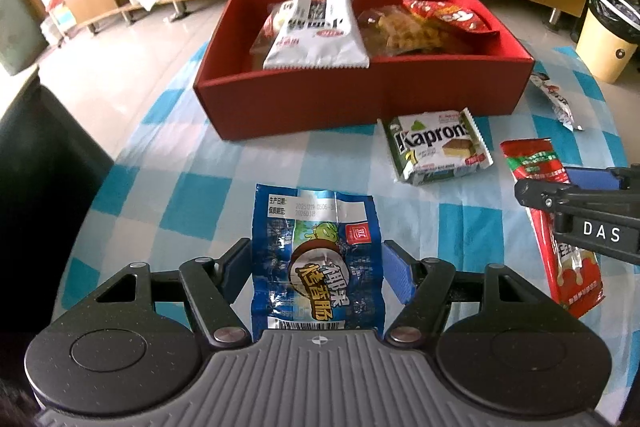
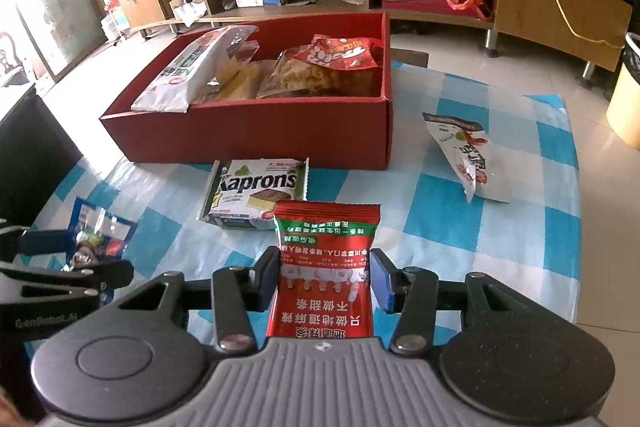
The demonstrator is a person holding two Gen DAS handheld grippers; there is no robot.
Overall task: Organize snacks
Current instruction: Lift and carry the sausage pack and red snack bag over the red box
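My left gripper is shut on a blue sausage snack packet, its pads against the packet's two side edges above the checked tablecloth. My right gripper is shut on a red spicy-strip packet, which sticks out forward between the fingers. The left wrist view shows that red packet at the right edge, under the right gripper's fingers. Beyond both stands an open red box holding several snack bags. A green-and-white Kaprons wafer pack lies just in front of the box.
A white-and-red snack packet lies on the cloth right of the box. A cream waste bin stands on the floor off the table's right edge. Low wooden shelving runs along the far wall. Dark furniture sits at the left.
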